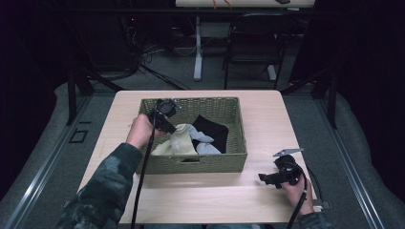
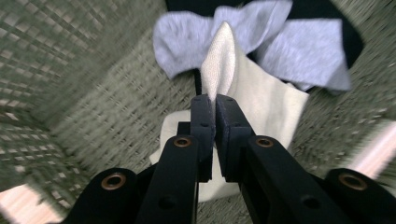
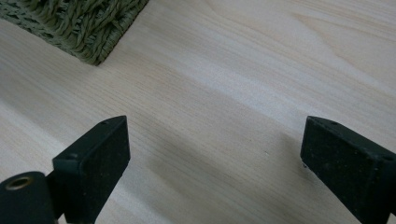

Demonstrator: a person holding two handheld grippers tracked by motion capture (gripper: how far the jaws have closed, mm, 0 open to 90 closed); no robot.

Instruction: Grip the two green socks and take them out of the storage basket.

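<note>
A person sits at a pale wooden table (image 1: 267, 119) with a two-fingered gripper in each hand. A green woven basket (image 1: 191, 163) stands on the table and holds a small pile of socks.

The left gripper (image 2: 215, 99) reaches down into the basket. Its fingers (image 2: 201, 121) are pressed nearly together on a raised fold of a cream sock (image 2: 261, 105), which peaks up between them. The rest of the cream sock lies on the basket floor, near its front wall. Just behind it lies a grey sock (image 2: 308, 53), and behind that a black sock (image 1: 212, 129).

The right gripper (image 1: 267, 179) rests low over bare table to the right of the basket, well apart from the socks. Its fingers (image 3: 95, 161) stand wide, with nothing between them.

The step in hand appears to be lifting the cream sock out of the basket. To do it well, the pinch should stay firm on the fold and the lift should go straight up, slowly, so the grey sock touching it does not drag along. The sock should clear the basket rim before moving sideways. The free right gripper could hold the basket steady if it shifts.
</note>
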